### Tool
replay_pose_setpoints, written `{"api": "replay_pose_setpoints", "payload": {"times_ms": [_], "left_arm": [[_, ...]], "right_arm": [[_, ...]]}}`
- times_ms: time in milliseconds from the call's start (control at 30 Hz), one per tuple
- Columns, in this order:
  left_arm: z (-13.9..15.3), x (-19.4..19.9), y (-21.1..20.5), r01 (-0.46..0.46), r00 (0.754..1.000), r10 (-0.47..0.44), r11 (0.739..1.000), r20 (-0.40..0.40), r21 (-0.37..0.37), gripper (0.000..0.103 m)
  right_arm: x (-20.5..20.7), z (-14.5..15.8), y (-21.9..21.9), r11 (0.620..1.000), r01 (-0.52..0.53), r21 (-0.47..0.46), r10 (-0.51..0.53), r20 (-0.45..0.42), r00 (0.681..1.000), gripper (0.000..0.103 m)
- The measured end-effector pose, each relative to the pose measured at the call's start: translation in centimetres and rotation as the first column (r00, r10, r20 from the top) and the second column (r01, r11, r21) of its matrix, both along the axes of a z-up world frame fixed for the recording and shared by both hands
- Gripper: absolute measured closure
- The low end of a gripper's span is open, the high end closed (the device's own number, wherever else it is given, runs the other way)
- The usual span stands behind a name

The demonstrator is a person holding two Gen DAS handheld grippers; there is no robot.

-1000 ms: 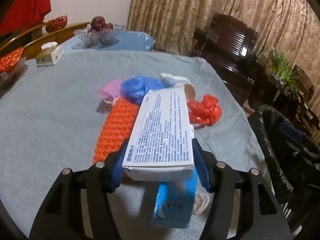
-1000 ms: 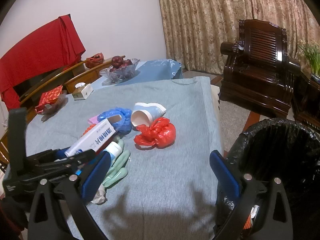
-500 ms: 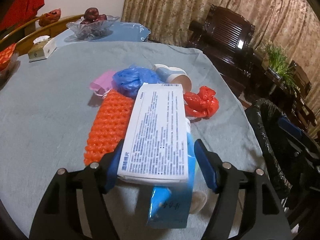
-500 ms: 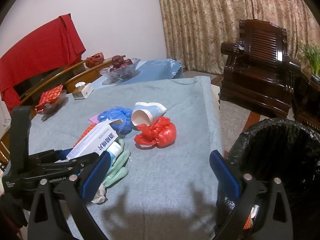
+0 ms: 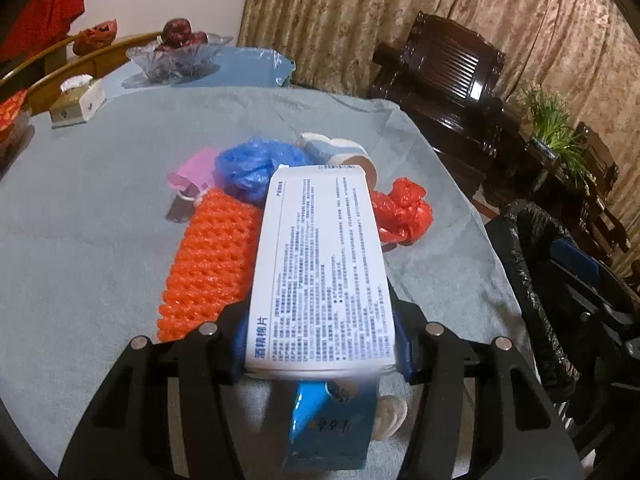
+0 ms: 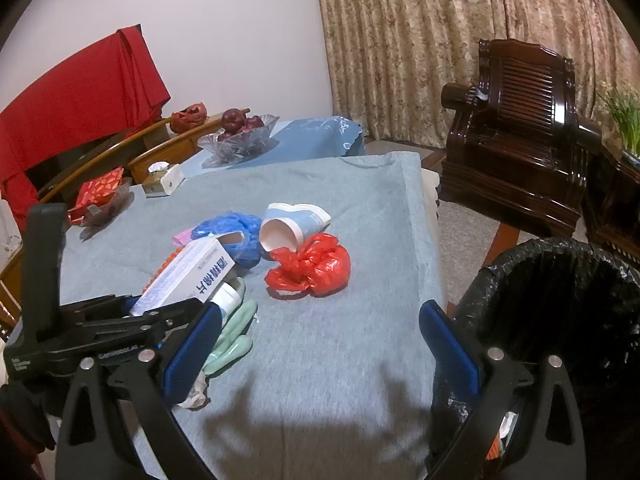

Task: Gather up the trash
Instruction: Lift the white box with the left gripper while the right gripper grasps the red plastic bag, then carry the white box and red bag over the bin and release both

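Evidently mid-transfer: left tongs (image 5: 320, 344) clamped the white box (image 5: 324, 264); right tongs (image 6: 320, 344) gaped empty; the black-lined bin (image 6: 560, 304) probably came next.

left wrist: low over the tabletop (image 5: 80, 240), close, faces the curtain (image 5: 360, 20) | right wrist: higher, at the tabletop's near edge by the bin (image 6: 560, 300) | shared: red bag (image 5: 404, 212), paper cup (image 6: 288, 228), armchair (image 6: 520, 128)

White printed box (image 5: 324, 264), red bag (image 5: 404, 210), orange netting (image 5: 208, 264)
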State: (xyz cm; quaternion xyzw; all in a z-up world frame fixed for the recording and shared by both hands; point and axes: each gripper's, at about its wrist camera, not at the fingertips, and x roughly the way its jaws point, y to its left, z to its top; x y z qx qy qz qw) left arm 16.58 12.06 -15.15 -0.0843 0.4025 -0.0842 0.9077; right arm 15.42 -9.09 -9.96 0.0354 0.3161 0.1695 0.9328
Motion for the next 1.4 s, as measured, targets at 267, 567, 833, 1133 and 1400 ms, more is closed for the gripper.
{"api": "replay_pose_setpoints", "payload": {"times_ms": [267, 567, 833, 1133, 1400], "left_arm": [[2.5, -2.0, 2.1, -0.061, 0.995, 0.061, 0.998, 0.077, -0.006, 0.05], [3.4, -2.2, 5.3, -0.156, 0.982, 0.149, 0.986, 0.114, 0.055, 0.05], [2.5, 0.9, 5.2, -0.185, 0.977, 0.175, 0.98, 0.121, 0.078, 0.05], [1.7, 3.2, 4.7, -0.194, 0.977, 0.184, 0.976, 0.107, 0.097, 0.05], [2.0, 3.0, 3.8, -0.186, 0.978, 0.172, 0.976, 0.116, 0.112, 0.05]], "right_arm": [[0.7, 0.7, 0.7, 1.0, -0.019, -0.006, 0.019, 0.015, 1.0, 0.006], [3.7, 0.1, 3.3, 0.999, -0.031, -0.028, 0.032, 0.015, 0.999, 0.007], [8.1, -2.1, 4.5, 0.997, -0.016, -0.07, 0.014, -0.035, 0.999, 0.009], [10.9, -4.8, 5.1, 0.996, -0.045, -0.076, 0.034, -0.139, 0.99, 0.032], [10.4, -5.1, 4.6, 0.996, -0.082, -0.043, 0.074, -0.163, 0.984, 0.059]]}}
